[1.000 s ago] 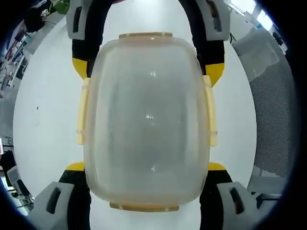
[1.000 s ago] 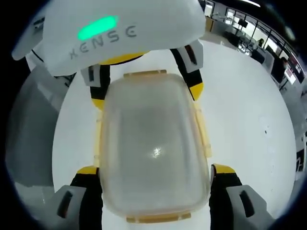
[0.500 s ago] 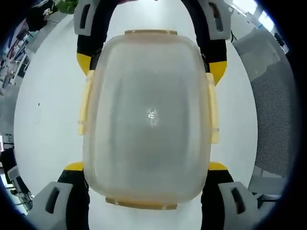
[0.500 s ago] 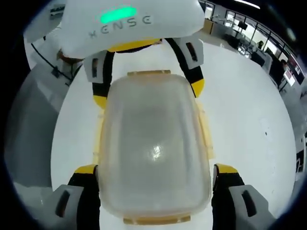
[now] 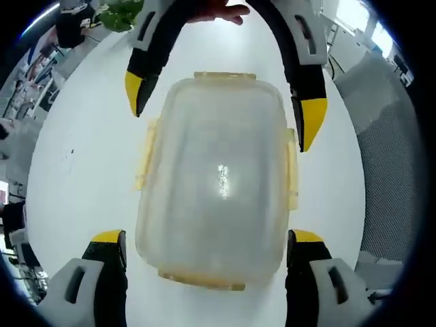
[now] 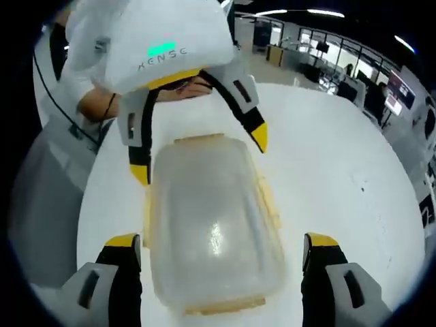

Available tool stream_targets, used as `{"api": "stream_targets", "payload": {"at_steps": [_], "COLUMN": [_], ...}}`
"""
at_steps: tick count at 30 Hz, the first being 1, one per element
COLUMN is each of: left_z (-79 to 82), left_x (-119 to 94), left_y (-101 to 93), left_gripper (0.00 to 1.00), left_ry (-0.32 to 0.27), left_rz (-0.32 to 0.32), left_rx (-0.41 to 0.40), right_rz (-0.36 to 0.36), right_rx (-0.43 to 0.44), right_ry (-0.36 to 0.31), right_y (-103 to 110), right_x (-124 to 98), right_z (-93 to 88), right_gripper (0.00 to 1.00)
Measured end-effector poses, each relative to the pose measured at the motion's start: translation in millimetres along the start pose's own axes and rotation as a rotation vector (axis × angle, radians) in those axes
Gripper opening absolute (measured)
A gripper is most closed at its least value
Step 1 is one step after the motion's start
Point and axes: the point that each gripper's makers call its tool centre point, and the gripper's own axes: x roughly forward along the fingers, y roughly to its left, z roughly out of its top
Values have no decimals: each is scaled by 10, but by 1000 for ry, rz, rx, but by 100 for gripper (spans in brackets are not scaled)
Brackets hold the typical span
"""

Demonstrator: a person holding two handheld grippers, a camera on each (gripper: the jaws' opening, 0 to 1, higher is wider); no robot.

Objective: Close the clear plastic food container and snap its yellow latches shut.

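The clear plastic food container [image 5: 214,180] lies on the white table [image 5: 75,157], seemingly with its lid on, between the two tools that face each other over it. Its walls are cloudy and I cannot make out anything inside; it looks empty, so probably light and apt to slide on the smooth top. The shell should be fairly stiff yet slippery; the yellow latches [image 5: 292,170] along its long sides and ends are the thin hinged parts to press, each against a steadied body. The left tool [image 5: 208,238] stands wide, jaws clear of the container's near end. In the right gripper view the right tool [image 6: 221,240] is likewise spread wide, holding nothing.
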Motion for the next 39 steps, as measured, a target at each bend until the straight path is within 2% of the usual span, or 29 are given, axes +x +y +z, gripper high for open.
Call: {"api": "stream_targets", "payload": {"at_steps": [9, 13, 16, 19, 20, 22, 24, 26, 27, 28, 29, 31, 35, 37, 39], "left_z": [15, 74, 98, 109, 95, 110, 121, 126, 151, 149, 132, 163, 142, 151, 147], "left_x": [-100, -145, -182, -233, -230, -261, -291, -312, -335, -343, -341, -371, -351, -370, -367], "left_y": [-2, 42, 83, 112, 92, 111, 94, 82, 81, 82, 69, 68, 41, 32, 20], "left_gripper": [99, 99, 99, 99, 99, 99, 99, 99, 99, 99, 99, 99, 99, 99, 99], "left_ry": [-128, -221, -285, -340, -347, -400, -446, -481, -519, -531, -529, -577, -614, -644, -662], "left_rz": [60, 111, 144, 191, 189, 219, 224, 230, 235, 240, 236, 249, 266, 294, 314], "left_rx": [-115, -169, -219, -236, -245, -270, -297, -328, -346, -369, -384, -410, -450, -463, -466], "right_rz": [-74, -134, -214, -243, -243, -246, -230, -259, -277, -275, -291, -311, -370, -417, -413], "right_rx": [137, 195, 221, 290, 297, 283, 309, 309, 344, 371, 383, 398, 381, 378, 408], "right_ry": [-132, -213, -259, -338, -350, -347, -378, -389, -448, -479, -483, -526, -551, -567, -580], "right_y": [-29, -68, -156, -162, -142, -79, -10, 1, -15, -10, -33, -47, -41, -81, -60], "right_x": [-87, -146, -208, -251, -254, -245, -225, -239, -276, -293, -310, -349, -387, -437, -441], "right_z": [84, 120, 116, 158, 162, 140, 161, 159, 222, 250, 230, 257, 203, 169, 122], "right_gripper": [100, 100, 100, 100, 100, 100, 100, 100, 100, 100, 100, 100, 100, 100, 100]}}
